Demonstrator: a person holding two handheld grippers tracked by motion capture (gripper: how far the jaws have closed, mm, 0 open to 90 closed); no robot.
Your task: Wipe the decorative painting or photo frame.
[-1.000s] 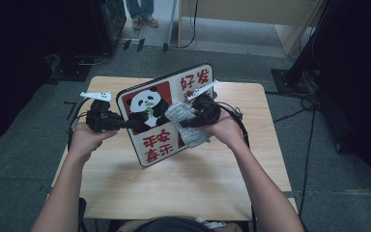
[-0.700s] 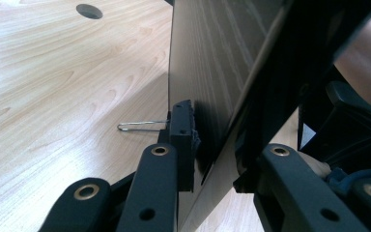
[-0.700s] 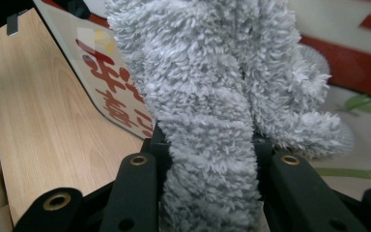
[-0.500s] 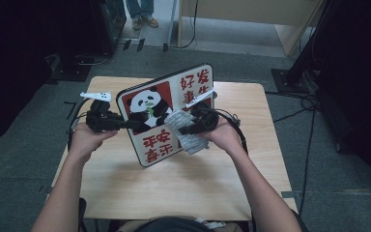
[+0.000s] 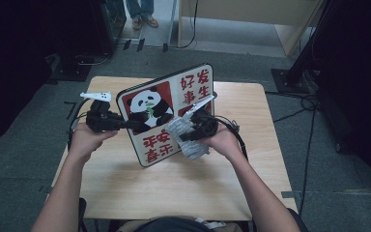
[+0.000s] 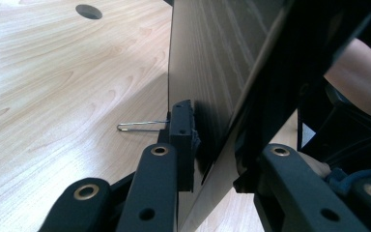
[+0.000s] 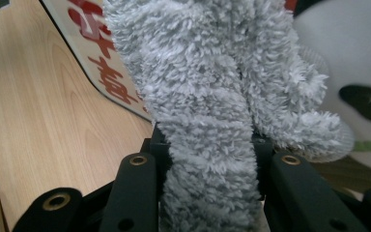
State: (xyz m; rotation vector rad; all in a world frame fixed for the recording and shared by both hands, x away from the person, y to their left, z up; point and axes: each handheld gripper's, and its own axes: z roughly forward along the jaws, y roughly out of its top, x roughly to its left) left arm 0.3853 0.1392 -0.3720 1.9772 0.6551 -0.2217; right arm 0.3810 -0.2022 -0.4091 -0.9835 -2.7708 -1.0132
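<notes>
A board [image 5: 164,113] printed with a panda and red characters stands tilted on the wooden table [image 5: 174,188]. My left gripper [image 5: 125,124] is shut on its left edge; in the left gripper view the jaws [image 6: 217,159] clamp the board's dark back [image 6: 212,72]. My right gripper [image 5: 188,133] is shut on a grey fluffy cloth [image 5: 186,140] that lies against the board's printed face near its lower right. In the right gripper view the cloth [image 7: 207,96] bulges up between the jaws [image 7: 206,159], with the red characters [image 7: 101,63] and the panda [image 7: 348,48] behind it.
A thin wire leg [image 6: 140,126] sticks out behind the board onto the table. A round cable hole [image 6: 89,10] sits farther off. Cables trail from both grippers. A person's shoes [image 5: 142,19] and dark equipment stands are on the floor beyond the table.
My right gripper has slid down the board's face with the cloth, toward the table. The left gripper and the board have kept still.
</notes>
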